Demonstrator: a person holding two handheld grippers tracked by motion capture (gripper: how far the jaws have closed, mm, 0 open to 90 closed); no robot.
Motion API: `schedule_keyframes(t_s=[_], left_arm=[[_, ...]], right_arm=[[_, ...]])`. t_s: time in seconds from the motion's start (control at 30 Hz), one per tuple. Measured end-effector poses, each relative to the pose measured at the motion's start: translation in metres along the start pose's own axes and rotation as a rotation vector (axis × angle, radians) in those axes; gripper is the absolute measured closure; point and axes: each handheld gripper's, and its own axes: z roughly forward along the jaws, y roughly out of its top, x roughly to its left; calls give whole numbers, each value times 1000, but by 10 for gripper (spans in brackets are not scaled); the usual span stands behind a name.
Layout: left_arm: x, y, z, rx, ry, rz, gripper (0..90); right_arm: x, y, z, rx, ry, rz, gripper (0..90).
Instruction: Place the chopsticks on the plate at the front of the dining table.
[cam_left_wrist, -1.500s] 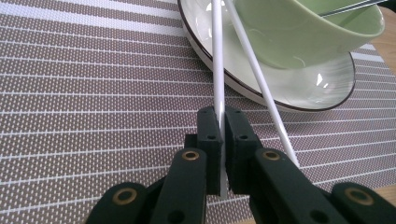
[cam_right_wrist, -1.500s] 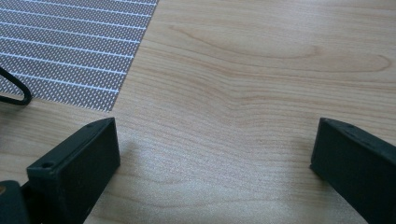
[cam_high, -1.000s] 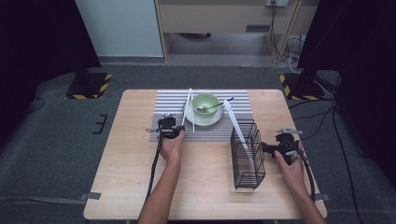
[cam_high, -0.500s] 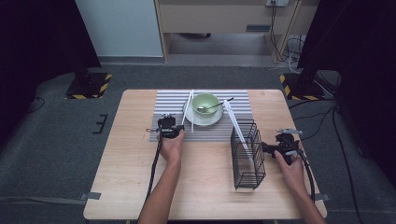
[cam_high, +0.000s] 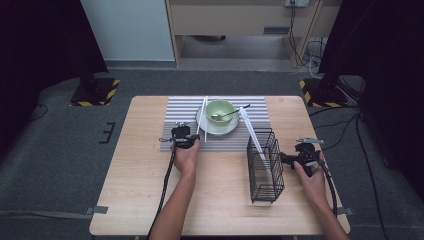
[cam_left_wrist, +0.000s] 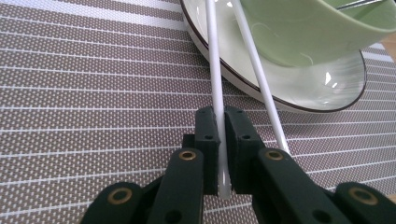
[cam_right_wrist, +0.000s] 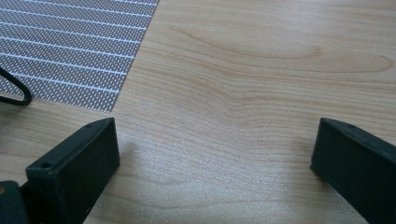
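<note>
The left gripper (cam_left_wrist: 219, 154) has its jaws clamped on a white chopstick (cam_left_wrist: 215, 88), pinching it near the end closest to the person, low on the striped mat (cam_left_wrist: 93, 93). That seems a sensible place to take it: the far part of the stick leans on the rim of the plate (cam_left_wrist: 327, 93), so the near end offers room for the pads to get on both sides. A second chopstick (cam_left_wrist: 261, 84) lies just beside the first, free of the jaws, its upper part also resting over the plate edge next to the green bowl (cam_left_wrist: 299, 32). From above, the left gripper (cam_high: 182, 136) sits at the front left of the plate (cam_high: 202, 125), with a spoon (cam_high: 227, 115) in the bowl (cam_high: 220, 109). The right gripper (cam_right_wrist: 215, 154) has its jaws wide apart over bare worktop (cam_right_wrist: 243, 70), holding nothing, a corner of the mat at the upper left of its view. In the high view that gripper (cam_high: 290, 159) rests just to the right of a black wire basket (cam_high: 265, 167), pointing at it, perhaps ready to steady it. A long white stick (cam_high: 252, 137) already leans out of the basket towards the bowl, so I would judge the cutlery is being gathered into it one piece at a time, which would explain why the basket stands close by on the worktop (cam_high: 140, 185). I can read no brand, label or writing on anything here.
</note>
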Motion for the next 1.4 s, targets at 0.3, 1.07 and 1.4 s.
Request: schedule_keyframes(t_s=[0.3, 1.07, 1.4], left_arm=[[-3, -1, 0, -12, 39, 70, 728], [-9, -3, -18, 0, 55, 225, 623], [-6, -6, -16, 31, 35, 225, 722]], right_arm=[[0, 0, 0, 0, 0, 0, 10], [0, 0, 0, 0, 0, 1, 10], [0, 0, 0, 0, 0, 1, 10]])
